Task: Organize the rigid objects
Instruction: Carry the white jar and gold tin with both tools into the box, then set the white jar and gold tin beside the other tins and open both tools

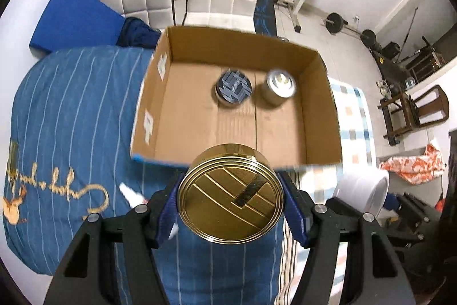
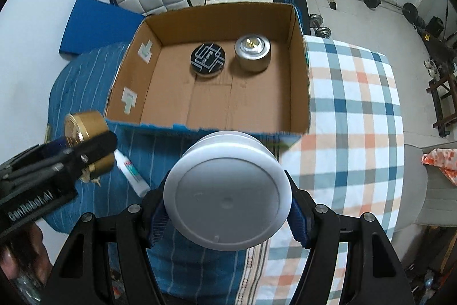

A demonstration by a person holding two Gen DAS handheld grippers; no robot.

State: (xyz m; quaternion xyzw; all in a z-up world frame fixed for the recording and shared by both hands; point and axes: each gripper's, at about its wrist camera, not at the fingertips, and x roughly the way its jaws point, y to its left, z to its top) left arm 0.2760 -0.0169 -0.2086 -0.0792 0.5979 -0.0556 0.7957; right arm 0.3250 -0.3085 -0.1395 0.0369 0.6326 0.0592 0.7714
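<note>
Both grippers carry loads short of the cardboard box (image 2: 300, 67) ahead: left gripper (image 1: 230, 215) clamping a gold tin (image 1: 230, 202), right gripper (image 2: 227, 212) clamping a white jar (image 2: 227, 196).

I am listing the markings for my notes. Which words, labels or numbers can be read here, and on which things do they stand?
"GenRobot.AI": on the left gripper body.
Gold script on the blue blanket: not readable.
Print on the white tube: too blurred.
Lid of the black tin: small print, too small to read.

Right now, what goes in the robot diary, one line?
left gripper: holds gold tin | right gripper: holds white tub | cardboard box: two tins inside
</note>
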